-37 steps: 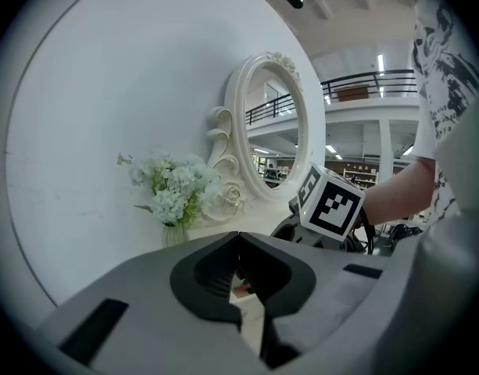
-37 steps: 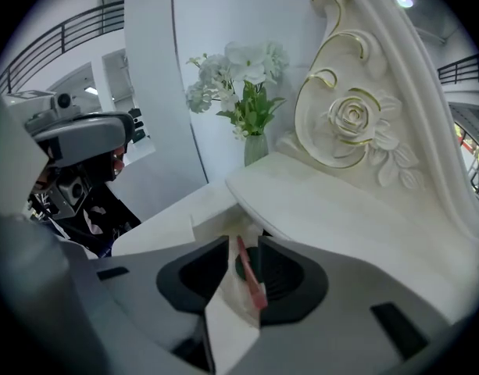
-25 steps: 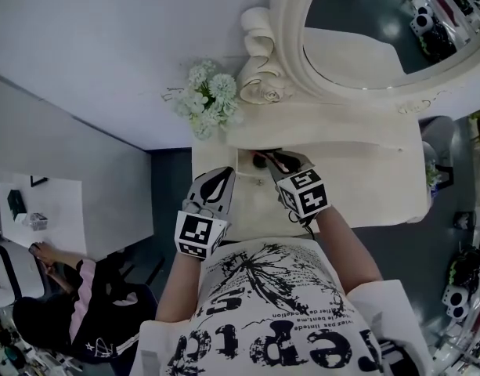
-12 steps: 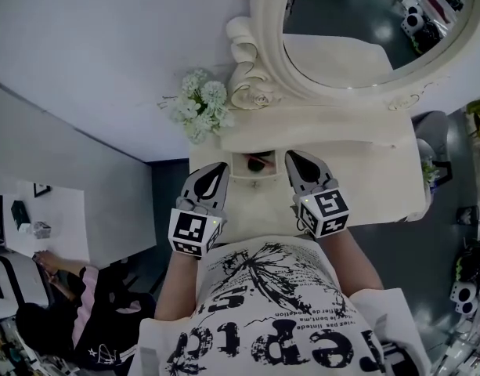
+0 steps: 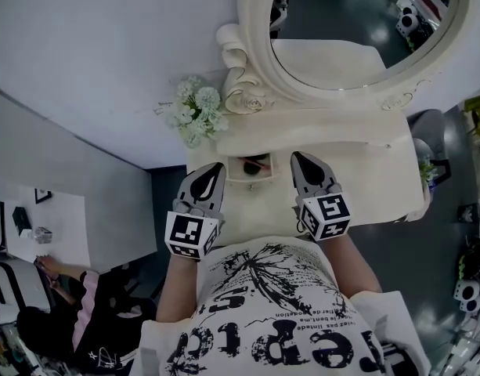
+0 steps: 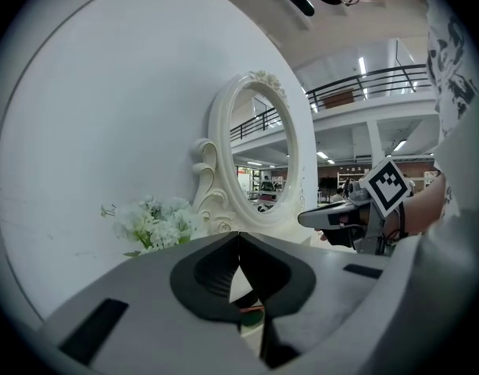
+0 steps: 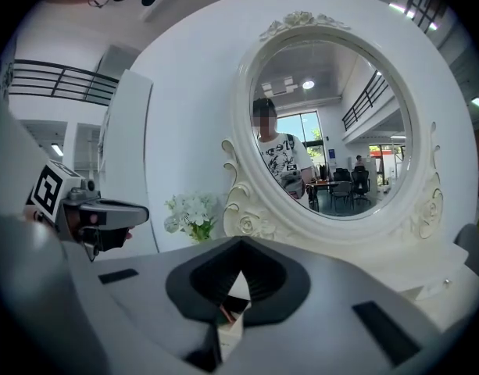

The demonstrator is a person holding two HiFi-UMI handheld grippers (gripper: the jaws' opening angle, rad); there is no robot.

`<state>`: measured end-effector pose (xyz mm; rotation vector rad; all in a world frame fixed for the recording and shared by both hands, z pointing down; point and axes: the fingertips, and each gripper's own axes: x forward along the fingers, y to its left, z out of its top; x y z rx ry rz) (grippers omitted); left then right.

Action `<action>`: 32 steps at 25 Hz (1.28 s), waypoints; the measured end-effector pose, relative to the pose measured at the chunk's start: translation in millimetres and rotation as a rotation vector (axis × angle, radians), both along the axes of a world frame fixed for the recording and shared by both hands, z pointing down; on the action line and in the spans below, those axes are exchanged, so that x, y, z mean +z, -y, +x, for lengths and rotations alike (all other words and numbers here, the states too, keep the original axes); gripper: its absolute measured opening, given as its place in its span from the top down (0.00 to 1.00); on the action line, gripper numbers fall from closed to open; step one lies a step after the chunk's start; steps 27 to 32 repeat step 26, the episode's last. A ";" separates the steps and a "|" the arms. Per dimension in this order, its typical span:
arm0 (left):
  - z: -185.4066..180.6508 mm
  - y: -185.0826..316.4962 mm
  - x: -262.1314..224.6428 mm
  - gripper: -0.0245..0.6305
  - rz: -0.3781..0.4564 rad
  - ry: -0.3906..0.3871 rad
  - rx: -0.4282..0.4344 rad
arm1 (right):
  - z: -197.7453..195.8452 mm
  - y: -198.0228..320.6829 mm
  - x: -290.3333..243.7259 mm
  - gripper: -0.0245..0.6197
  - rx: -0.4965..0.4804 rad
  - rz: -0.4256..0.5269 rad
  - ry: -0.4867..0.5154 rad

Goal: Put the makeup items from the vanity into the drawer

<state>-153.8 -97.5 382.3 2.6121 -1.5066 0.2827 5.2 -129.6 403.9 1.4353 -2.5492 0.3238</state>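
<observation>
White walls and an ornate oval mirror (image 5: 357, 22) framed the cream vanity (image 5: 365, 171), where a spray of white flowers (image 5: 194, 110) stood at the left rear corner. The small drawer (image 5: 236, 175) in the vanity stood open between the two tools, and the makeup items (image 5: 257, 164), dark and reddish pieces too small to name, lay inside it. The left gripper (image 5: 215, 170) hovered just left of the drawer with its jaws pressed together on nothing, its own view (image 6: 239, 237) showing only a sliver of the drawer below the closed tips. The right gripper (image 5: 300, 160) hung just right of the drawer, likewise closed and empty (image 7: 239, 245). No loose item could be made out on the tabletop, so the sorting looked close to finished, with the drawer not yet pushed in. Such pieces probably handle as light, hard and slick cases, apt to roll or slip; a pinch across the middle of the body would hold best.
</observation>
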 end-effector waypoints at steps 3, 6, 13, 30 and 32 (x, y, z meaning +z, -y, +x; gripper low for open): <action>0.5 0.0 -1.0 0.93 0.002 -0.002 -0.005 | 0.7 -1.1 0.0 0.94 -0.006 0.001 -0.002; 2.4 -0.6 -0.8 0.93 0.002 0.002 -0.004 | 0.7 -2.1 -0.1 0.93 -0.011 0.002 0.002; 4.6 -0.7 0.0 0.93 -0.004 0.007 -0.011 | 2.3 -2.4 -0.7 0.93 -0.007 0.017 -0.014; 5.7 4.0 -0.6 0.93 -0.002 0.003 -0.013 | 7.2 1.8 -0.4 0.93 0.001 0.010 -0.006; 5.7 4.0 -0.6 0.93 -0.002 0.003 -0.013 | 7.2 1.8 -0.4 0.93 0.001 0.010 -0.006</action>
